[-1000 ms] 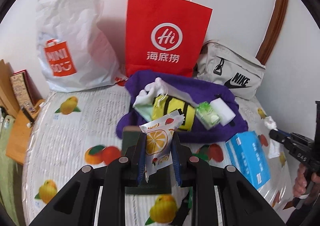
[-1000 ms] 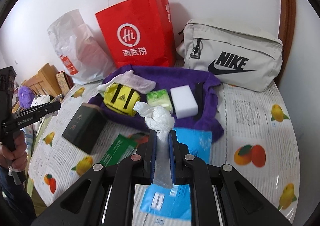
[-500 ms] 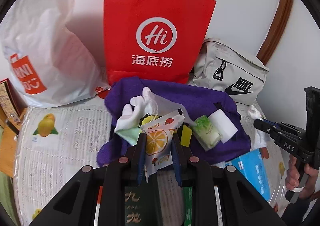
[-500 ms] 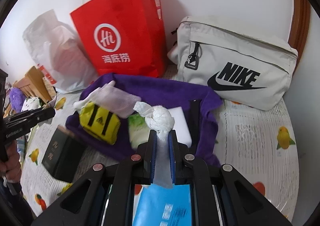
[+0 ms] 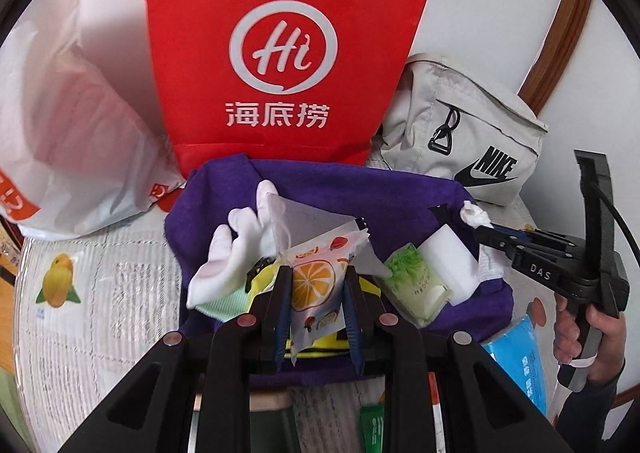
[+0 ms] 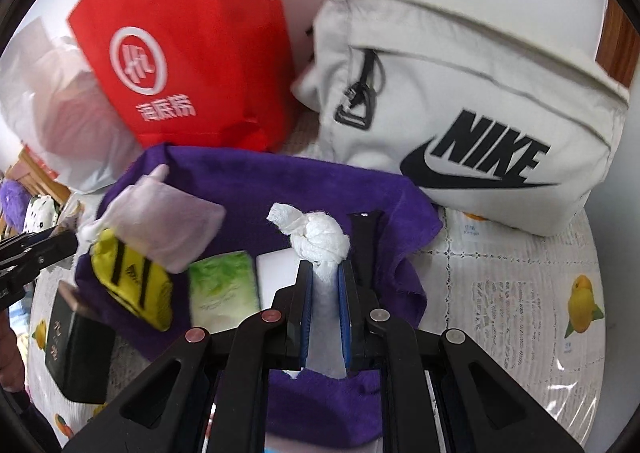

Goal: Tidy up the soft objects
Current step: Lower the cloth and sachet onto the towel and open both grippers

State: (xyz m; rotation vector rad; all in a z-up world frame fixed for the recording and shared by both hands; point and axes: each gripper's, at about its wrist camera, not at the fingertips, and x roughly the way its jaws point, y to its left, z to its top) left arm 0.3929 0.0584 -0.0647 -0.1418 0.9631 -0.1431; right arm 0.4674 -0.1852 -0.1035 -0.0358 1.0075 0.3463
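**Inspector:** What is held by each tool, and how are the jaws set?

**Assessor:** The left gripper [image 5: 318, 295] is closed narrowly on a flat plastic sachet printed with an orange slice [image 5: 314, 285]; the sachet is pinched at its lower half and its top corner stands free toward 1 o'clock. The right gripper [image 6: 324, 293] is closed to a slim gap on a knotted white tissue wad [image 6: 318, 237]; its tail is clamped and the knot sits above the tips at 12 o'clock.

**Inspector:** Where are the held items placed relative to the collection point?

**Assessor:** Both are carried above the rumpled purple towel [image 5: 360, 189], on which a white fabric glove [image 5: 236, 253], a yellow pouch with black stripes [image 6: 132, 281], a green wipes packet [image 6: 222, 289] and a white foam block [image 5: 448, 265] are already gathered. In the left view the tissue is seen at 3 o'clock of the towel, over its edge. A red paper carrier bag [image 5: 280, 45] and a cream fabric waist bag [image 6: 460, 101] stand behind at 12 o'clock.

**Inspector:** Handling characteristics?

**Assessor:** Both items are judged very light and limp. The sachet film is likely slippery, so a hold across its flat middle is preferred. The tissue is compressible and easily torn; the twisted tail below the knot is judged the soundest point of hold.
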